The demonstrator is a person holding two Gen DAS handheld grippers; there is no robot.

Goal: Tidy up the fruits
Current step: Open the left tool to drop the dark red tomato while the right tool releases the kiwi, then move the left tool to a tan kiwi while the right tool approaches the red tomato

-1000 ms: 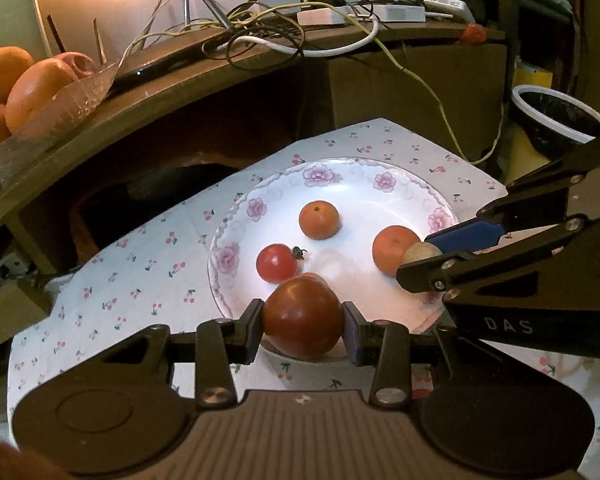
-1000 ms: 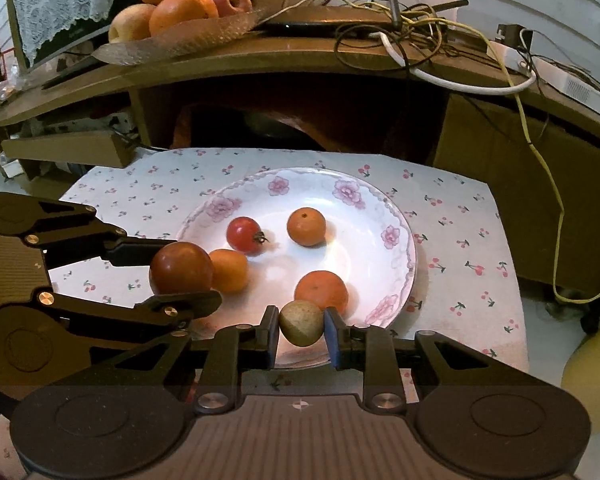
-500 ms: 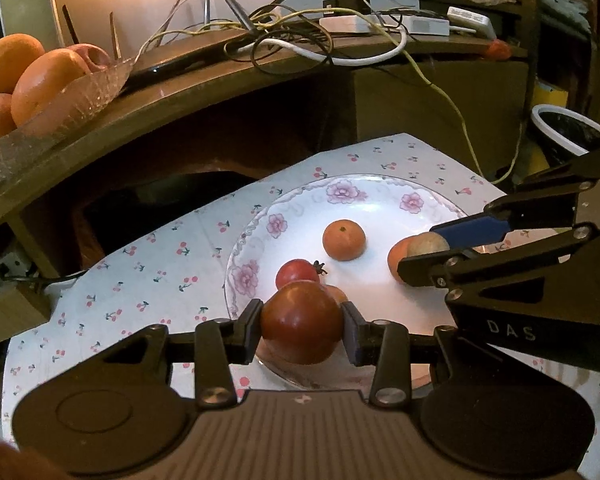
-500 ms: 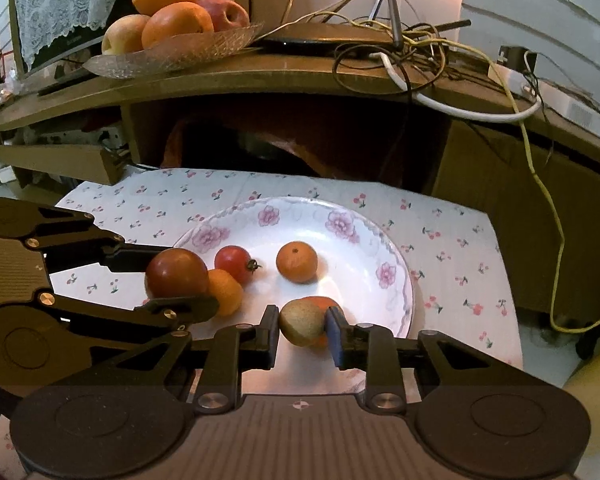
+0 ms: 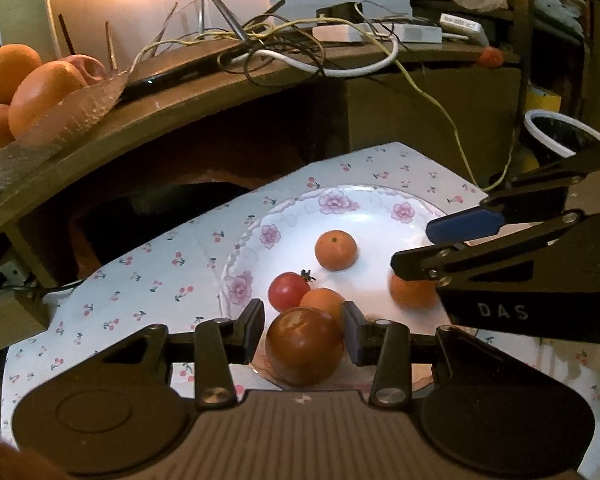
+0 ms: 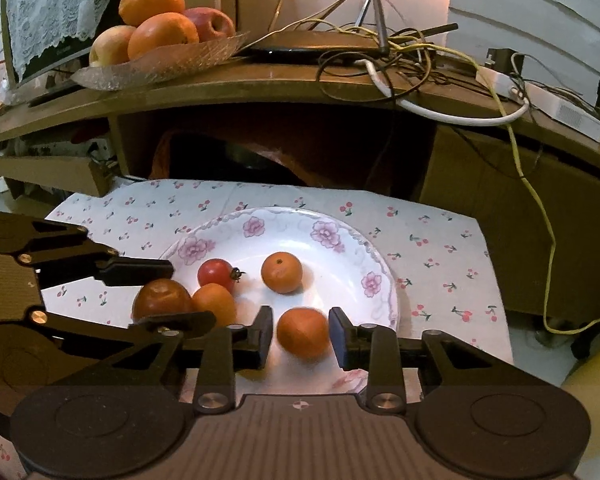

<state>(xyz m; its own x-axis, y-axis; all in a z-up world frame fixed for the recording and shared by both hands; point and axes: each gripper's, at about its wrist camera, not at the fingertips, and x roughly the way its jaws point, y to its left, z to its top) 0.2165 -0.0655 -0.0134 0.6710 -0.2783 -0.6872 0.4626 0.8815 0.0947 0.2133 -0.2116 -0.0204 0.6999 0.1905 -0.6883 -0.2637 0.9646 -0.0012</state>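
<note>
Left wrist view: the left gripper (image 5: 304, 330) has its jaws spread to either side of a large dark-red tomato (image 5: 305, 346). A thin gap seems to show at each pad, so the tomato appears released rather than pinched. It sits at the near rim of the flowered plate (image 5: 340, 200), which lies on a cherry-print cloth (image 5: 160, 272). Also on the plate: a small red tomato (image 5: 288, 291), an orange fruit (image 5: 323, 302) touching it, and a second orange fruit (image 5: 336, 249) farther back. A third orange fruit (image 5: 412, 292) is partly covered by the right gripper (image 5: 432, 244), which enters from the right with fingers apart.

Right wrist view: the right gripper (image 6: 302, 336) is spread, with clear gaps on both sides of the orange fruit (image 6: 303, 333) between its fingers. That fruit rests on the plate (image 6: 376, 256) near the front edge. The left gripper (image 6: 176, 292) brackets the dark tomato (image 6: 162, 300) at the plate's left edge.

Progress, as a judgement: five fruits are on the plate and none is visible on the cloth, so placement looks close to complete. What remains is to withdraw both grippers.

Limits: the near rim of the plate is hidden behind both gripper bodies. Whether a further fruit lies there cannot be told. A glass dish of large fruit (image 6: 160, 36) stands on the shelf behind; its part in the task is unclear.
</note>
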